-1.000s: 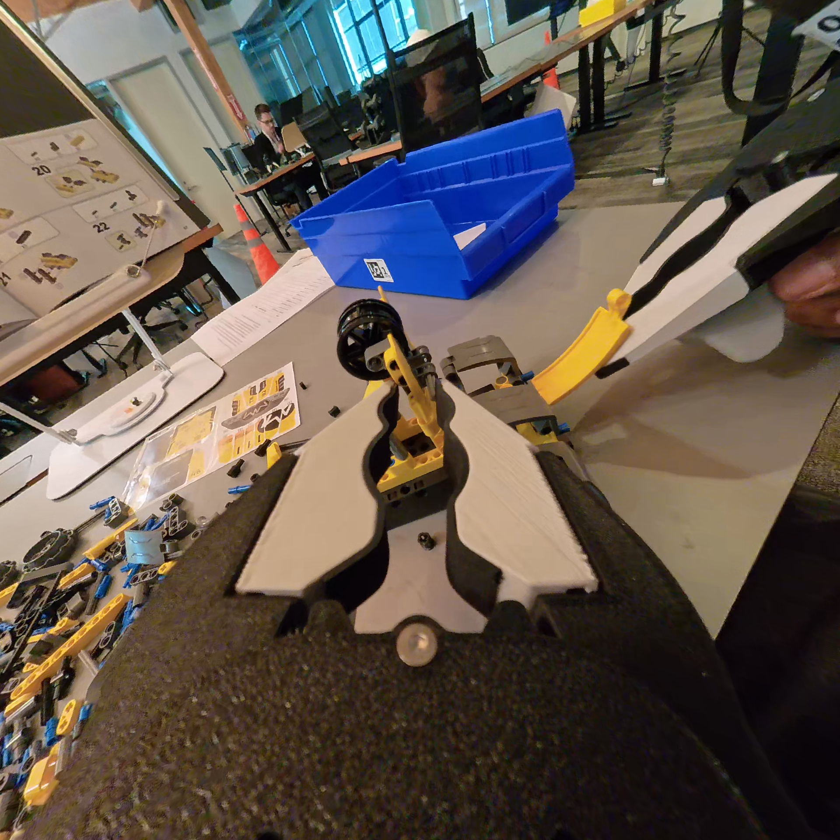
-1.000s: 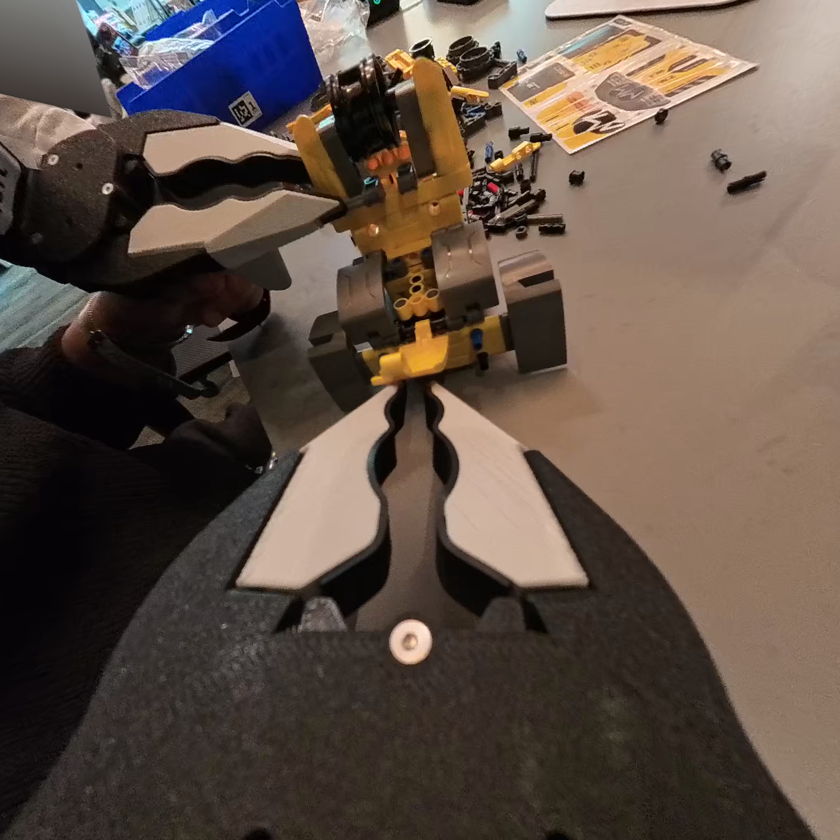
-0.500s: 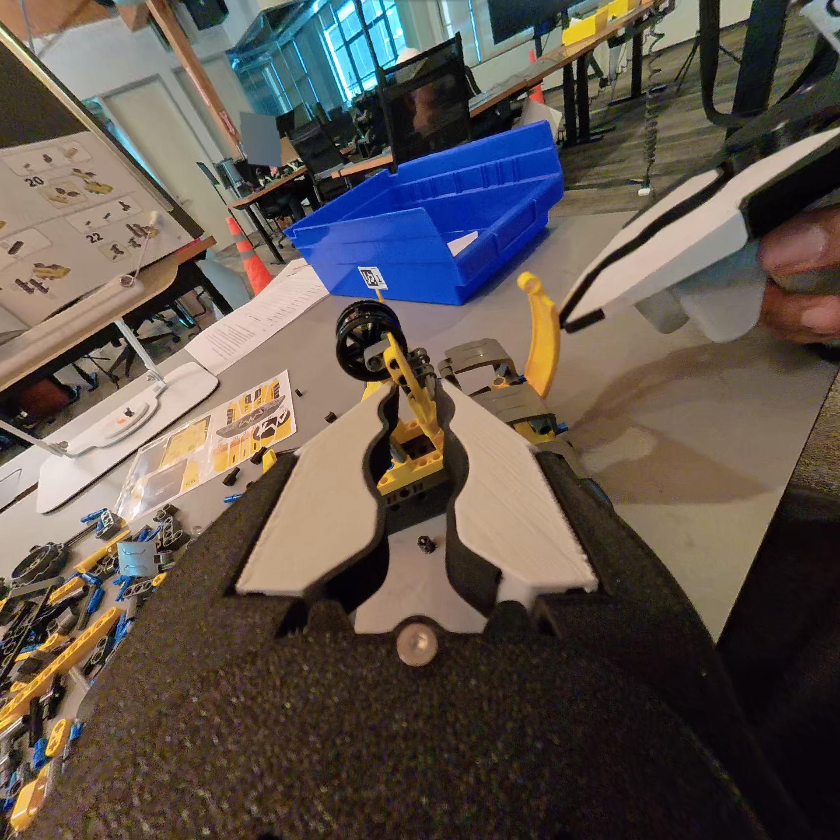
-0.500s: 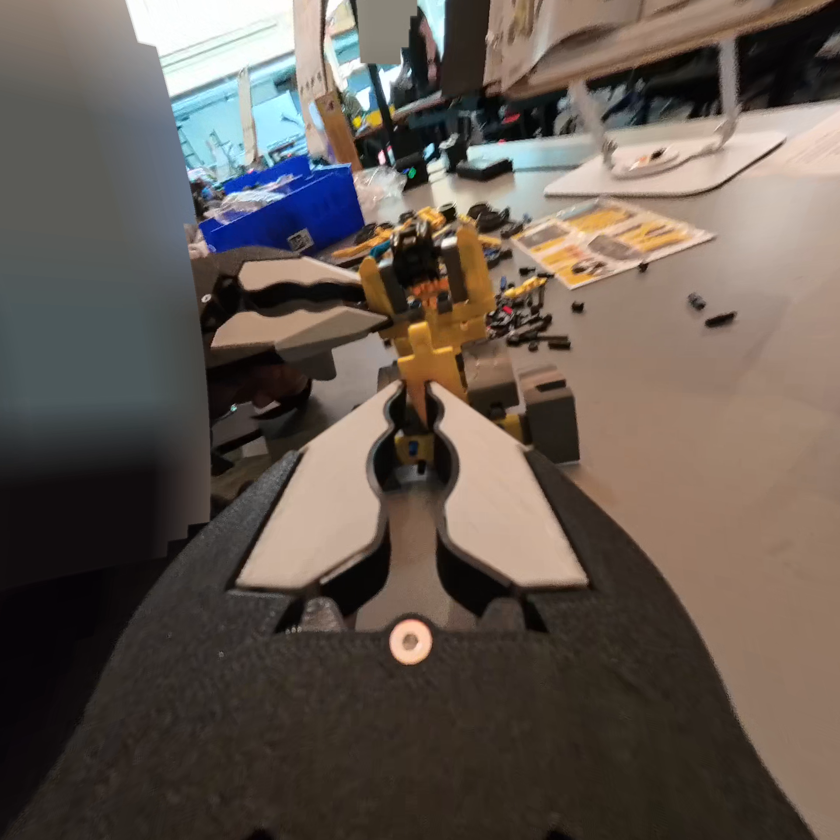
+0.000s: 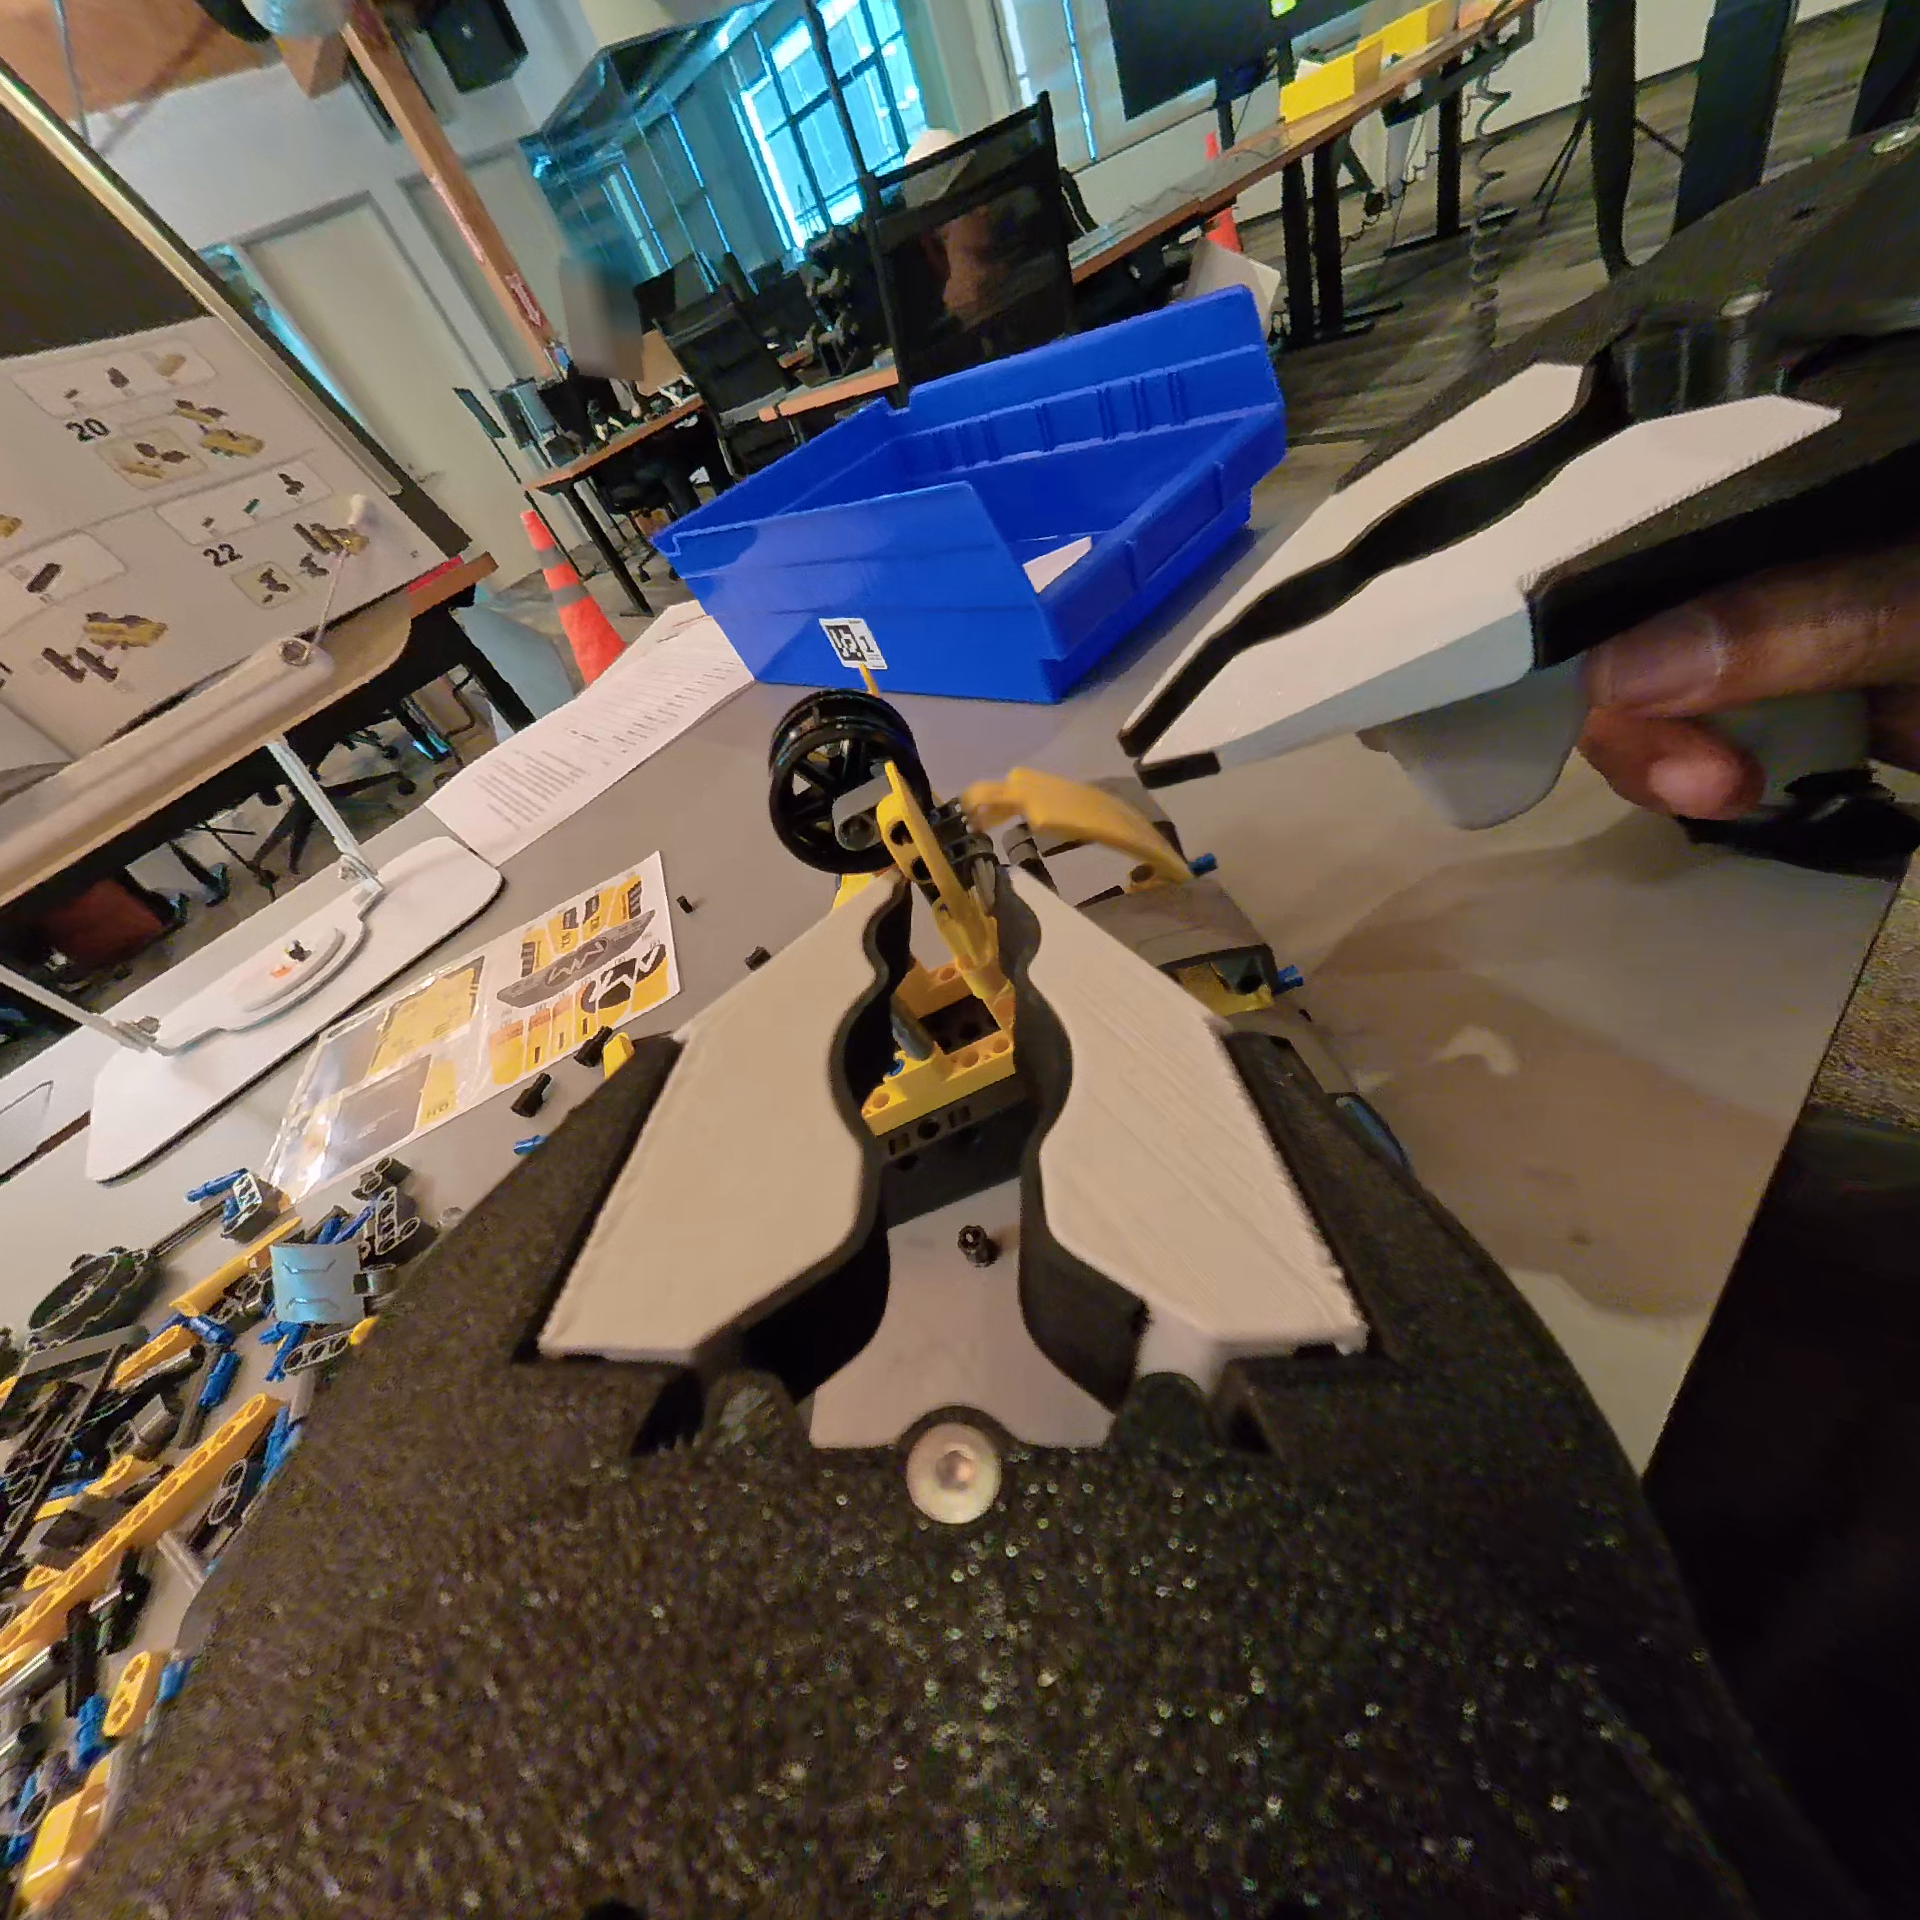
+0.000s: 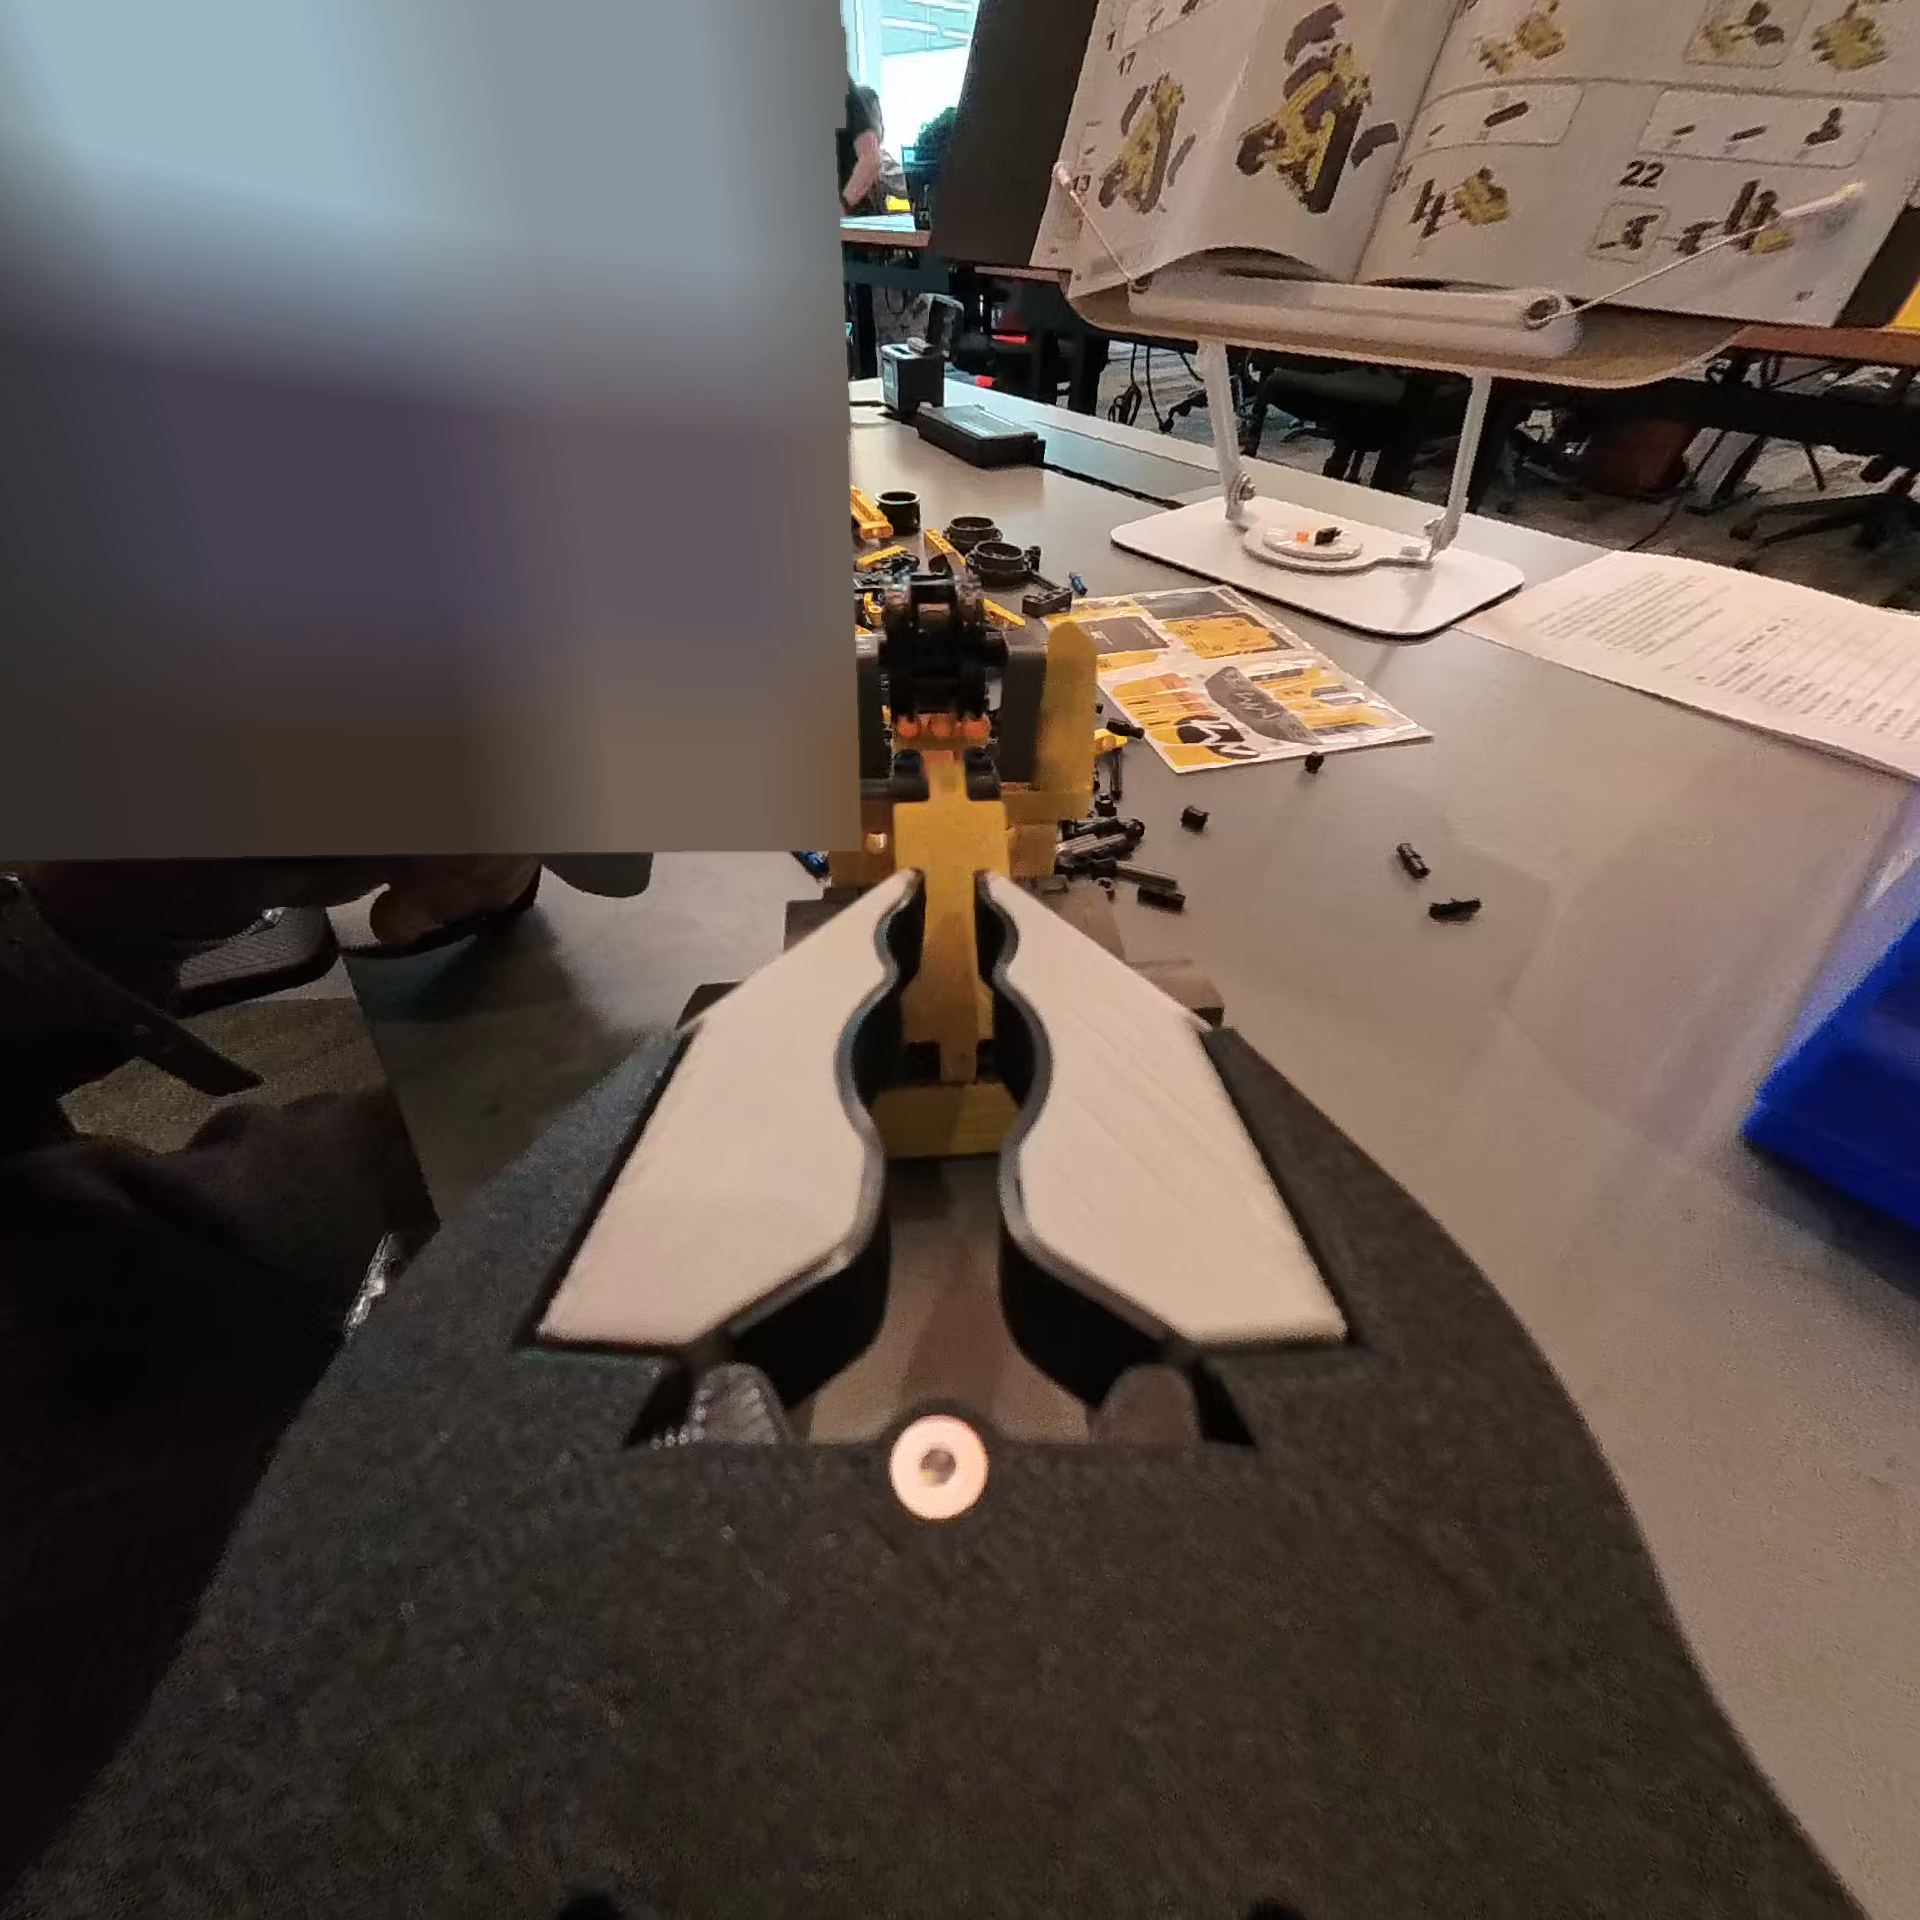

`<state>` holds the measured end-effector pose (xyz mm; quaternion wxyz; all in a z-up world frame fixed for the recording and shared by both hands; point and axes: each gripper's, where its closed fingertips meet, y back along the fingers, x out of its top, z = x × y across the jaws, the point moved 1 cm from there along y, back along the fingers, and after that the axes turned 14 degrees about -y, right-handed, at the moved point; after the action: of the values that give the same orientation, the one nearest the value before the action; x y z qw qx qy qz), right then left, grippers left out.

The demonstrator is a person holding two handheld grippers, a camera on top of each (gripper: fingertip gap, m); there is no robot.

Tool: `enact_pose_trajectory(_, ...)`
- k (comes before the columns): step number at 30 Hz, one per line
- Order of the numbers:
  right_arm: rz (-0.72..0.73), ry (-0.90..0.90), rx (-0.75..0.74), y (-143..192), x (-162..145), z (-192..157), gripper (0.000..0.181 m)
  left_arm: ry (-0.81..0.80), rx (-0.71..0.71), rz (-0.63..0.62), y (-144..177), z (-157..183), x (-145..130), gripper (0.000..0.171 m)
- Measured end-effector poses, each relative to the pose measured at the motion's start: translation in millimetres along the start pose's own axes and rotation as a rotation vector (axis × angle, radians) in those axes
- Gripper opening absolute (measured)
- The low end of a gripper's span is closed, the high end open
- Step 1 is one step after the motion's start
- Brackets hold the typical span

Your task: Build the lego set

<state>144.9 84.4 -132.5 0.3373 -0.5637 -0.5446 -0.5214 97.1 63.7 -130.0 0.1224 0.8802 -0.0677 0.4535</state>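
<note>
A yellow and grey brick-built model point(image 5: 1195, 925) stands on the grey table. My left gripper point(image 5: 951, 883) is shut on its yellow upright frame, just below a black wheel point(image 5: 836, 795). A yellow curved panel point(image 5: 1081, 816) lies folded down over the model's grey top. My right gripper point(image 5: 1138, 753) hovers just above this panel with its jaws almost together and clamps nothing. In the right wrist view the panel point(image 6: 940, 862) shows through the narrow gap of the right gripper point(image 6: 948, 878), with the model point(image 6: 1039, 707) beyond. A blurred patch hides my left gripper there.
A blue bin point(image 5: 997, 520) stands behind the model. A sticker sheet point(image 5: 499, 1018), a printed paper point(image 5: 613, 717) and an open instruction book on a white stand point(image 6: 1455, 135) lie to the left. Loose parts point(image 5: 135, 1382) fill the near left. The table edge is close on the right. Left tips to right tips: about 5 centimetres.
The yellow panel swung from sticking out to the right, through upright, down onto the model. My right gripper let go of it and now sits just above it. My left gripper held still.
</note>
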Motion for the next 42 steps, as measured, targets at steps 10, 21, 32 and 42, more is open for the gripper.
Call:
enact_pose_trajectory(10, 0.01, -0.005, 0.026, -6, 4, -6, 0.014, -0.001, 0.005, 0.002, 0, 0, 0, 0.015)
enact_pose_trajectory(21, -0.115, 0.095, -0.061, -26, -8, 2, 0.027, 0.001, 0.006, 0.003, 1, 1, 1, 0.015)
enact_pose_trajectory(32, -0.137, 0.061, -0.057, -22, -9, 2, 0.024, -0.013, 0.022, 0.0, 1, 1, 1, 0.015)
enact_pose_trajectory(42, -0.196, 0.08, -0.082, -18, -10, 2, 0.024, -0.034, 0.038, -0.002, 1, 2, 2, 0.015)
